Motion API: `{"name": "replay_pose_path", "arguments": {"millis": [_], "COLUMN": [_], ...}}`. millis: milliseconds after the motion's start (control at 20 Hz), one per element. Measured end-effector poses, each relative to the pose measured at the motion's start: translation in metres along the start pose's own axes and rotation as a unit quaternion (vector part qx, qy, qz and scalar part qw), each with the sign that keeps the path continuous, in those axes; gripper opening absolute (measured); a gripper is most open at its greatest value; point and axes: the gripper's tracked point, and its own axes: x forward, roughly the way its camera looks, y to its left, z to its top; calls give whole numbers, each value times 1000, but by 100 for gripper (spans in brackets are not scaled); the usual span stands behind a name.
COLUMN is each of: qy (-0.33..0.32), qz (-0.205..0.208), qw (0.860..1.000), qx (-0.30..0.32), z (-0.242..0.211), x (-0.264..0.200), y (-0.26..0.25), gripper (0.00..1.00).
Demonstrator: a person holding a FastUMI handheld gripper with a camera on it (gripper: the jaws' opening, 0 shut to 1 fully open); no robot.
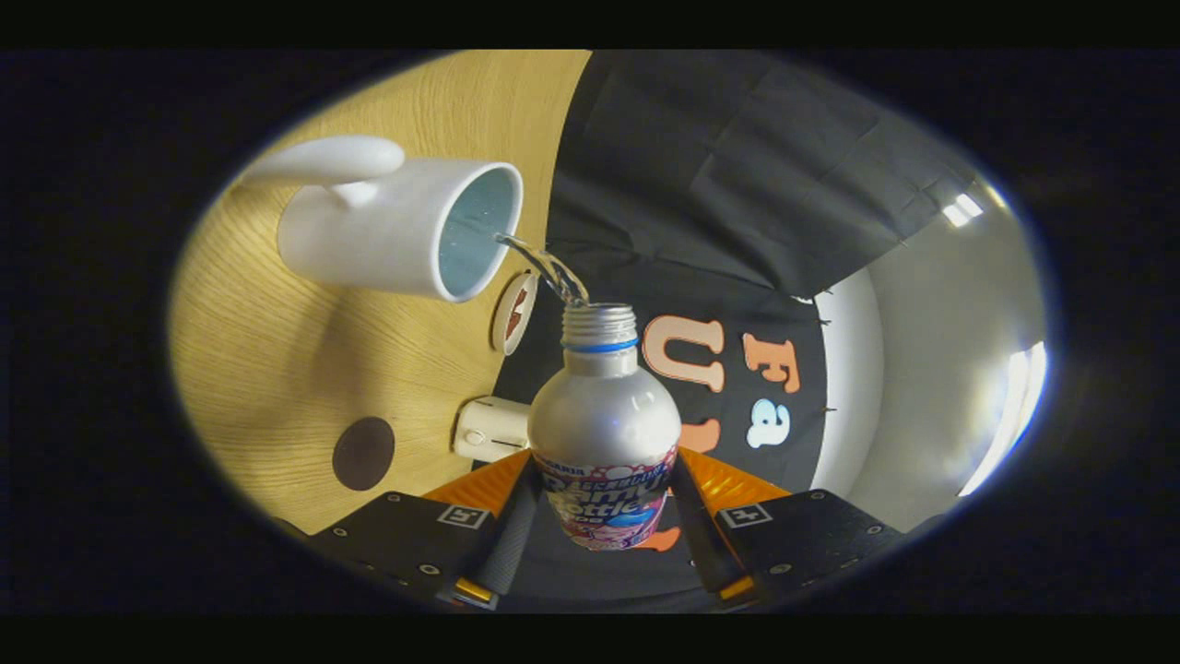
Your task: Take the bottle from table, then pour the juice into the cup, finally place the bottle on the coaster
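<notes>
Clamped between the gripper (604, 530) fingers, the silver metal bottle (604, 420) is being poured into the white ceramic cup (396, 226) beyond it, the dark round coaster (363, 453) unreached.

The camera rides on the gripper (604, 544) and looks out along its fingers (510, 539), close behind the bottle (604, 433) they clamp. It is rolled sideways, so the wooden surface (277, 369) stands upright beyond the bottle.
</notes>
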Motion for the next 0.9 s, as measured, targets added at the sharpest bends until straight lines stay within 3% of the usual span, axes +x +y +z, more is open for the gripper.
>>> {"name": "replay_pose_path", "arguments": {"millis": [900], "qy": [-1], "qz": [-15], "qw": [999], "qx": [-45], "z": [-1], "x": [4], "y": [-5], "gripper": [75]}}
